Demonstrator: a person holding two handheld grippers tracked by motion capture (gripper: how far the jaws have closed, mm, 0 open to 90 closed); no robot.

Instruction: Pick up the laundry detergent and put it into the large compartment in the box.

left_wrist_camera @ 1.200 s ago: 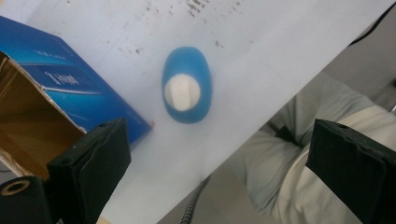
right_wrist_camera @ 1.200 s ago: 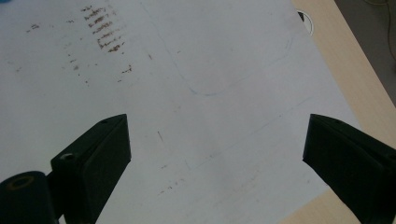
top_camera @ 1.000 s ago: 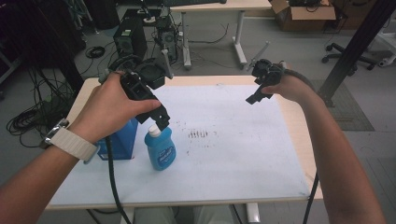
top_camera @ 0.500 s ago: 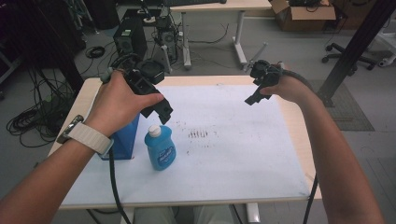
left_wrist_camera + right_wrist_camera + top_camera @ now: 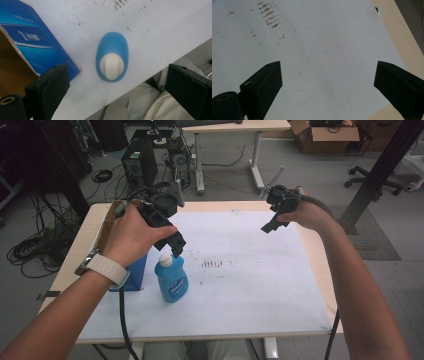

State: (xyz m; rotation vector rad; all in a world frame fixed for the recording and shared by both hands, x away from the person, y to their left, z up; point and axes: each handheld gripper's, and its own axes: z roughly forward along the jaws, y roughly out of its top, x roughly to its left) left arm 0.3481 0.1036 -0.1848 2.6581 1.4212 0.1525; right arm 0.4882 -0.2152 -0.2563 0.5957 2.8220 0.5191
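Blue bottle (image 5: 112, 60) upright, directly below left hand-held gripper (image 5: 117, 82), jaws spread

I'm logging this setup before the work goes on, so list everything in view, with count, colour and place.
bottle: 1, blue with white cap, upright on the sheet, left of centre, beside the box
box: 1, blue, open brown flap, left part of the table, beside the bottle
sheet: 1, white with dark smudges, covers most of the table
table: 1, light wood, centre of the high view
computer towers: 2, black, on the floor beyond the table
cardboard box: 1, brown, floor at far right
left hand-held gripper: 1, black, jaws apart, above the bottle's cap
right hand-held gripper: 1, black, jaws apart, above the sheet's far right part
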